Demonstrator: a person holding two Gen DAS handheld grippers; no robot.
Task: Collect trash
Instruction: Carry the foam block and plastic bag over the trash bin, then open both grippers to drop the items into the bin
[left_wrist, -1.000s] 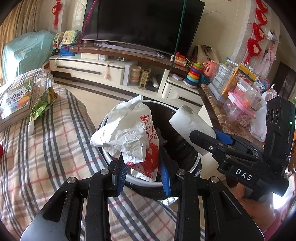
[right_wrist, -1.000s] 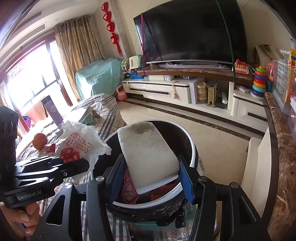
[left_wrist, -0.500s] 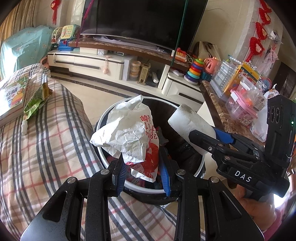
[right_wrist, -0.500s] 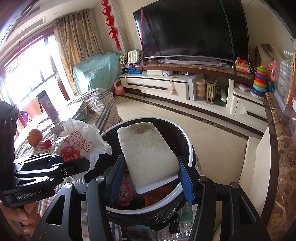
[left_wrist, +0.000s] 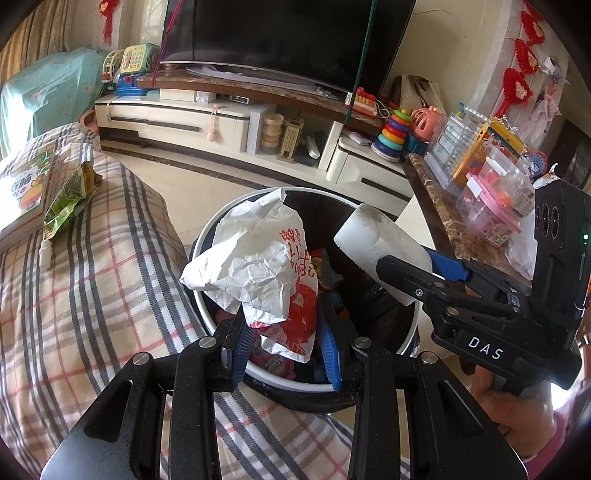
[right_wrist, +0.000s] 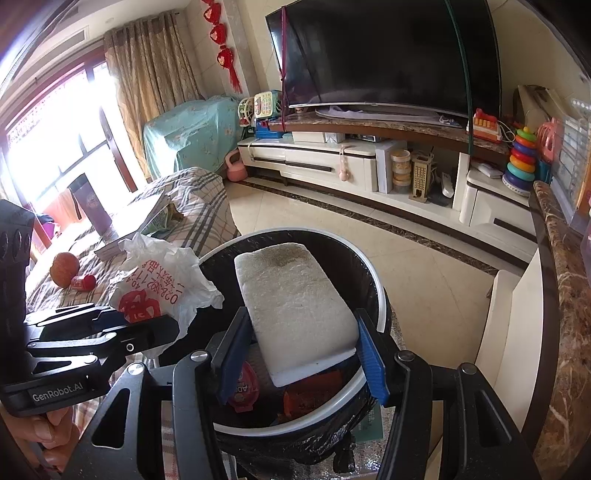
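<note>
Over the last second both your loads have crept farther over the bin (left_wrist: 207, 236); the checked bed (left_wrist: 92, 280) has slid back to the left. Your left hand-held gripper (left_wrist: 282, 343) clamps the crumpled bag (left_wrist: 255, 266) over the near rim. Your right hand-held gripper (right_wrist: 301, 354) pinches the foam block (right_wrist: 295, 306) above the opening. Both look ready to release.
</note>
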